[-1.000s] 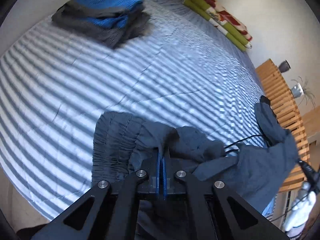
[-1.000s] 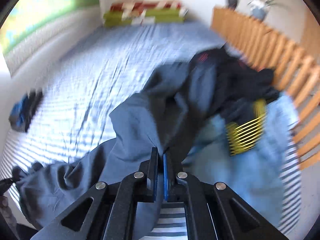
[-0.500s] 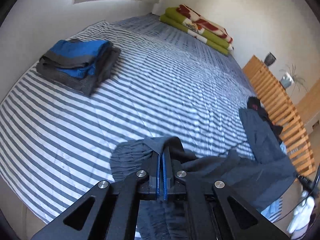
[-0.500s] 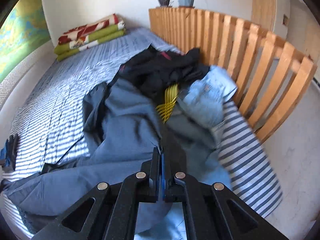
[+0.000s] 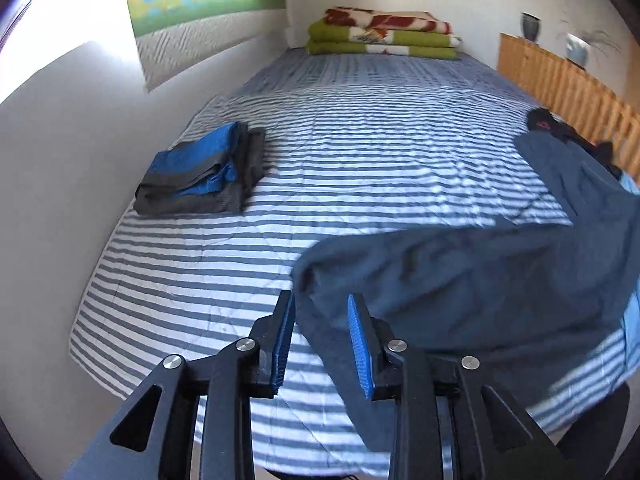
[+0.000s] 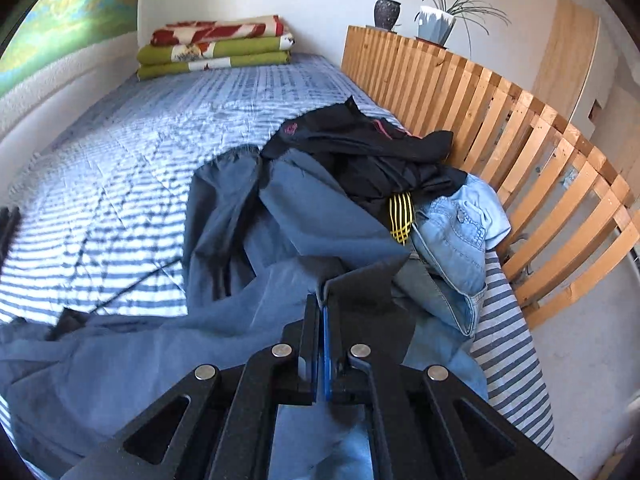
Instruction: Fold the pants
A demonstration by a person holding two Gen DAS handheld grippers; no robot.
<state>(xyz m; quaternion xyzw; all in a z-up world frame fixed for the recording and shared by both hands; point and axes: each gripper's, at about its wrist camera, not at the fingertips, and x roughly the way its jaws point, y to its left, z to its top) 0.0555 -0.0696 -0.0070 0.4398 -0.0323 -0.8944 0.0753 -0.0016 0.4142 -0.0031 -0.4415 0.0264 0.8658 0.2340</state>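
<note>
Dark blue-grey pants [image 5: 480, 280] lie crumpled over the near right part of a striped bed [image 5: 360, 152]. My left gripper [image 5: 321, 298] hovers above their near edge. Its jaws are opening, the blue pads stand apart and do not press on the cloth, which shows through the gap below them. In the right wrist view the same pants [image 6: 280, 220] spread from the middle to the lower left. My right gripper [image 6: 323, 304] is shut on a fold of them, and a flap of the fabric sticks up past its fingertips.
A folded blue and grey stack of clothes [image 5: 200, 172] sits by the left wall. Folded green and red blankets [image 5: 380, 36] lie at the bed's far end. A black garment [image 6: 360, 148] and light denim [image 6: 460, 232] are piled against a wooden slatted rail [image 6: 500, 120] with pots [image 6: 436, 24] on top.
My left gripper has let go of the pants' gathered waistband, opened, risen and rolled. The right gripper stays clamped on the fabric and has shifted a little over the pile.
</note>
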